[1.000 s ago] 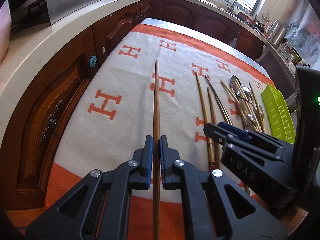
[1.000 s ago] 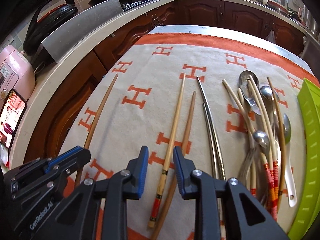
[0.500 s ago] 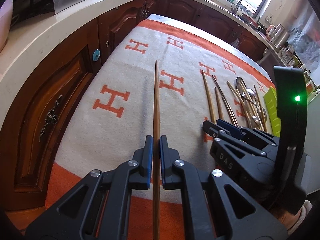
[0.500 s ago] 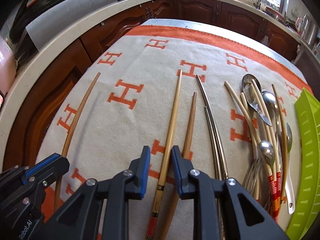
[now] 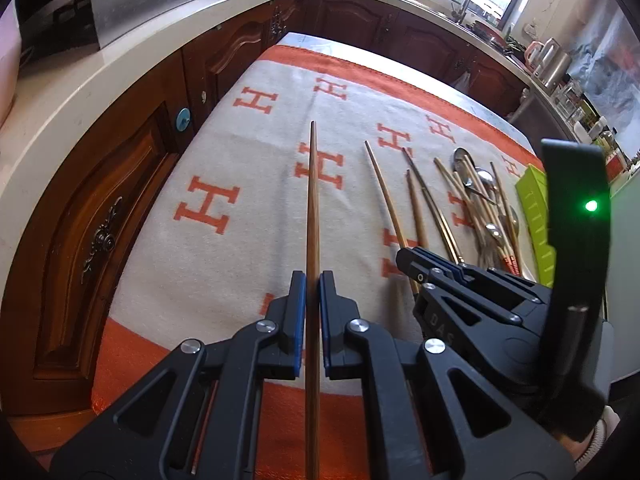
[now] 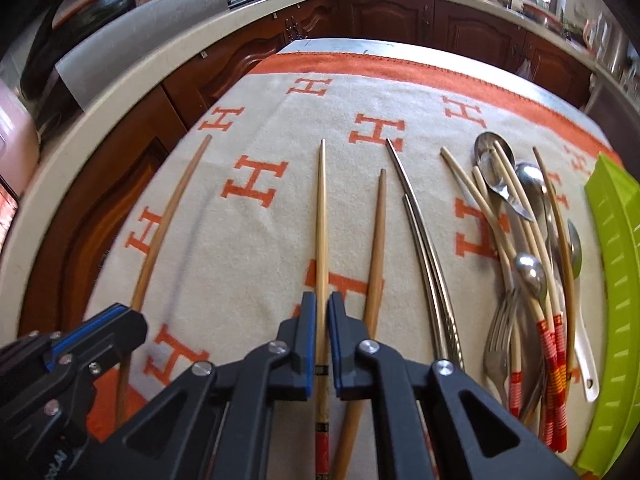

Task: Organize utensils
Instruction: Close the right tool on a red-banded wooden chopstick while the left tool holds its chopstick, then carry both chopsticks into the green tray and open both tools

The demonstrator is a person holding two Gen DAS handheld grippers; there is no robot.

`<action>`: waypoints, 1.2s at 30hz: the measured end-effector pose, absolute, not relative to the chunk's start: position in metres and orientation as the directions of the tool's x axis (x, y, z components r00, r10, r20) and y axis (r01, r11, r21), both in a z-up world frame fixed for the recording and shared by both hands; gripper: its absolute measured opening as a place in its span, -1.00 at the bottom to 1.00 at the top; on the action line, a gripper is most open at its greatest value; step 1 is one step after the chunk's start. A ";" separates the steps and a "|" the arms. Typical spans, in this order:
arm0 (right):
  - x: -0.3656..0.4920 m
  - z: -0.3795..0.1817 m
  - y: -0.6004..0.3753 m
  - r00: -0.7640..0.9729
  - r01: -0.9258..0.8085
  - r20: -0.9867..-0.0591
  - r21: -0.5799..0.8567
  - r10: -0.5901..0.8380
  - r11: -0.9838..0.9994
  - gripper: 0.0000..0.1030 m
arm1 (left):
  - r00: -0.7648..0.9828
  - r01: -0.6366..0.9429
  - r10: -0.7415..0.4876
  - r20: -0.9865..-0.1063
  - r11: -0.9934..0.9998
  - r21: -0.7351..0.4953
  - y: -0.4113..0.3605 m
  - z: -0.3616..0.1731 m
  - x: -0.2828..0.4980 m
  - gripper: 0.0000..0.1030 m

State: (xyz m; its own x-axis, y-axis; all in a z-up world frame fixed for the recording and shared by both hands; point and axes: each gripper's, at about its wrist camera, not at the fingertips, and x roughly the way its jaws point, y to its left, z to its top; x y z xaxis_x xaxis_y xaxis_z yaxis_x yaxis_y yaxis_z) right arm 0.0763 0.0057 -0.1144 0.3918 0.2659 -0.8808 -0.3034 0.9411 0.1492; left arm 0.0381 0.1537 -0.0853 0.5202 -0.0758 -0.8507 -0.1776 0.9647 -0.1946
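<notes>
The left gripper (image 5: 312, 280) pinches a slim, tapered brown wooden chopstick (image 5: 312, 208), while the right gripper (image 6: 322, 304) clamps a paler bamboo chopstick (image 6: 321, 216) above the woolly blanket (image 6: 248, 264).

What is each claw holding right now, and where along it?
The left claw grips a plain brown chopstick near its thick end. The right claw is closed on a pale chopstick, just above its red-banded handle end.

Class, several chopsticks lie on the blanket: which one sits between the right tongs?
The pale bamboo chopstick with the red-banded handle, between the right tongs; the plain brown chopstick lies just right, outside them.
</notes>
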 end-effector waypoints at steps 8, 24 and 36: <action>0.067 -0.072 -0.047 0.384 -0.274 -0.837 0.300 0.390 0.914 -0.88 | 0.519 -0.090 -0.152 -0.841 0.969 -0.230 0.108 -0.055 0.045 -0.91; 0.066 -0.032 -0.257 0.514 0.055 -0.826 0.300 0.231 0.952 -0.88 | 0.426 0.181 -0.408 -0.808 0.913 -0.365 -0.087 -0.020 0.111 -0.91; 0.082 -0.084 -0.295 0.415 0.125 -0.897 0.220 0.150 0.968 -0.86 | 0.318 0.159 -0.419 -0.850 0.908 -0.388 -0.164 -0.073 0.153 -0.91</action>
State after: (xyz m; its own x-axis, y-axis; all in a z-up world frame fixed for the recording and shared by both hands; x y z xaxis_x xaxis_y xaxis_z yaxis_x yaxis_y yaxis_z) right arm 0.0816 -0.2950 -0.0841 0.4151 0.1498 -0.8974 0.1255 0.9675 0.2195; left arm 0.1530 -0.1641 -0.0726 0.3184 -0.4191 -0.8503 0.1589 0.9079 -0.3880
